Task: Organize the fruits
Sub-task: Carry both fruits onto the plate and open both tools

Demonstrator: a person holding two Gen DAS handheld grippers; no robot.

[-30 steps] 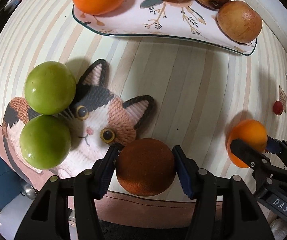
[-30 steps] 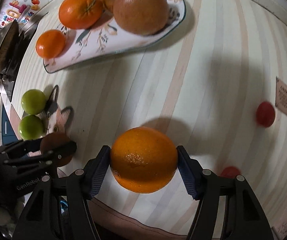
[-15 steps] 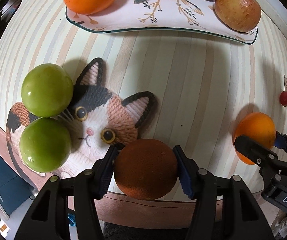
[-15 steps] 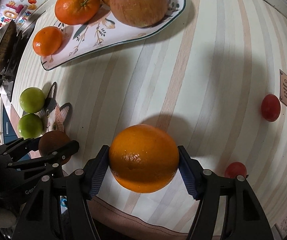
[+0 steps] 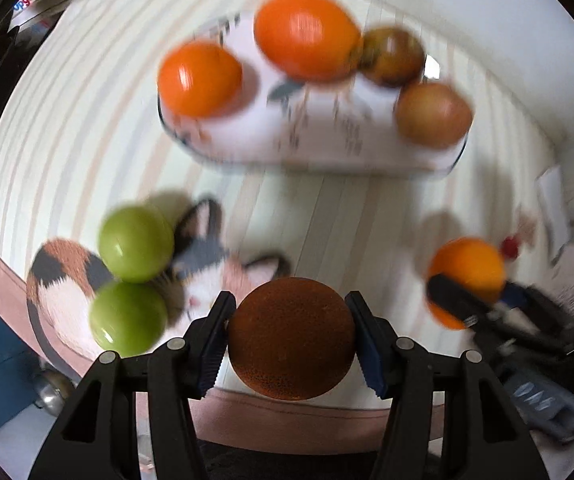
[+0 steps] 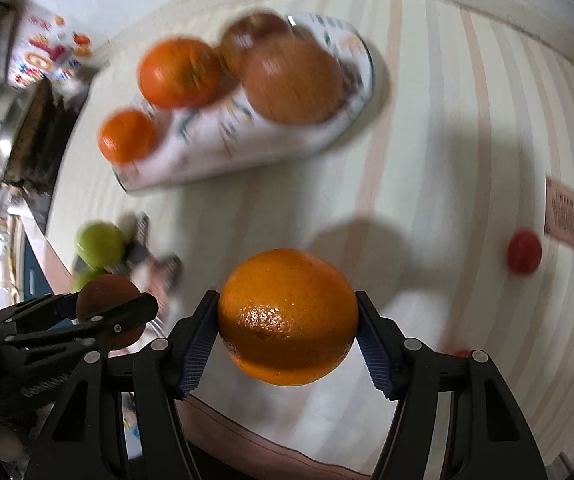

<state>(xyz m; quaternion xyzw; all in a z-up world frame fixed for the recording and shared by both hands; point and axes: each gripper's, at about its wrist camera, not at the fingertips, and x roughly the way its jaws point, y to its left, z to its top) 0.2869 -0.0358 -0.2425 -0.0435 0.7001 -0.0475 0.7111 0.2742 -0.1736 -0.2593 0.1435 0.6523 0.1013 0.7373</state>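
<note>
My left gripper (image 5: 290,338) is shut on a dark brown round fruit (image 5: 291,338), held above the table's near edge. My right gripper (image 6: 287,320) is shut on a bright orange (image 6: 289,316), also held off the table. The right gripper with its orange shows at the right of the left wrist view (image 5: 467,276); the left one with the brown fruit shows at the left of the right wrist view (image 6: 107,308). A white patterned plate (image 5: 327,140) at the back holds two oranges (image 5: 199,78) and two brownish fruits (image 5: 433,114). Both views are blurred.
Two green fruits (image 5: 135,232) sit on a cat-shaped mat (image 5: 207,276) at the left. A small red fruit (image 6: 523,256) lies on the striped tablecloth (image 6: 427,160) at the right, beside a brown card (image 6: 567,214). Another red one (image 6: 462,353) peeks out behind my right finger.
Both grippers have lifted and pulled back with their fruits. The plate now sits lower and smaller in both views, and the far wall shows.
</note>
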